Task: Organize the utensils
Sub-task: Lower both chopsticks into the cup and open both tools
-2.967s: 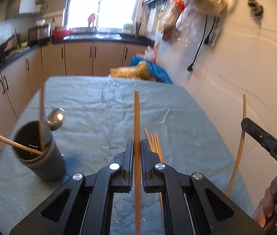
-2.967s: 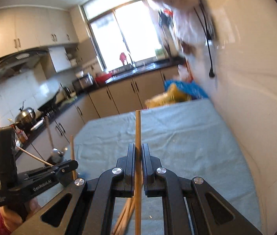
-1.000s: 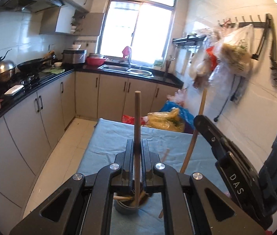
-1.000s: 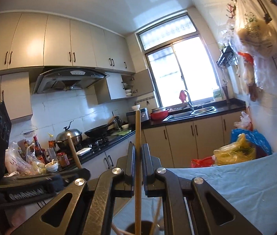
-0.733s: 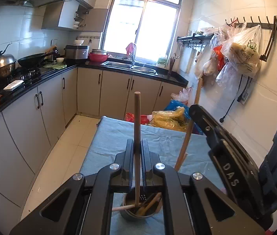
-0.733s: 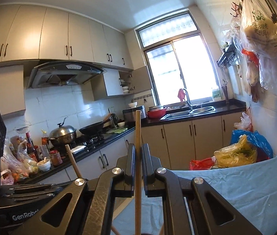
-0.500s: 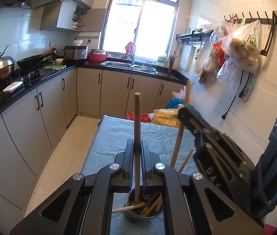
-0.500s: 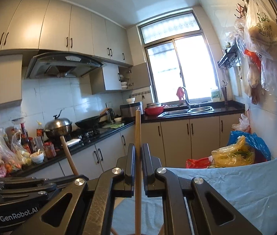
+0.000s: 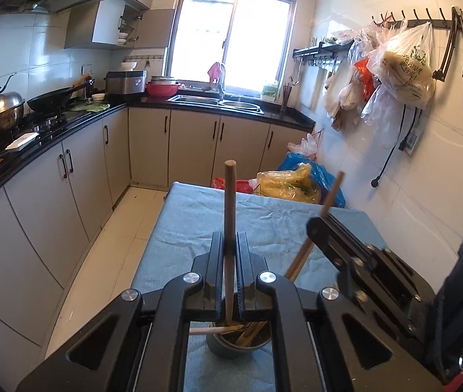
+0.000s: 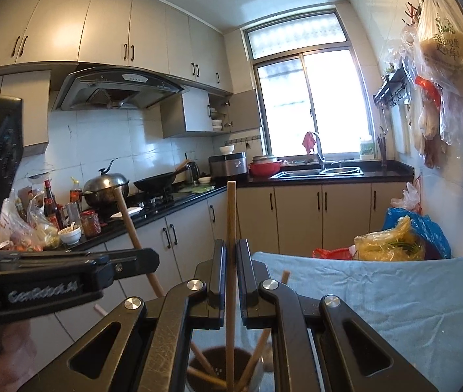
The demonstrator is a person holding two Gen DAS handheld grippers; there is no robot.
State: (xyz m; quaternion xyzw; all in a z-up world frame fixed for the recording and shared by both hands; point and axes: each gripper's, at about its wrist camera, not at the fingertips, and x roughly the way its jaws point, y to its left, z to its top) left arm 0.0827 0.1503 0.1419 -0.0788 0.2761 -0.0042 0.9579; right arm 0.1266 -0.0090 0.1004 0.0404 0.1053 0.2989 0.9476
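We clamp one wooden chopstick (image 9: 230, 215) upright in the left gripper (image 9: 230, 254) and another chopstick (image 10: 231, 228) in the right gripper (image 10: 230, 261). Both lower ends sit inside the grey utensil holder (image 9: 231, 351) on the blue-covered table (image 9: 192, 215).

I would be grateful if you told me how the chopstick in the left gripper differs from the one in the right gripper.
In the left wrist view, the left gripper's chopstick stands upright, while the right gripper's chopstick leans. The left gripper holds the first; the right gripper holds the second. Both are plain wood, clamped mid-length, lower ends pointing into the dark utensil holder on the blue cloth.
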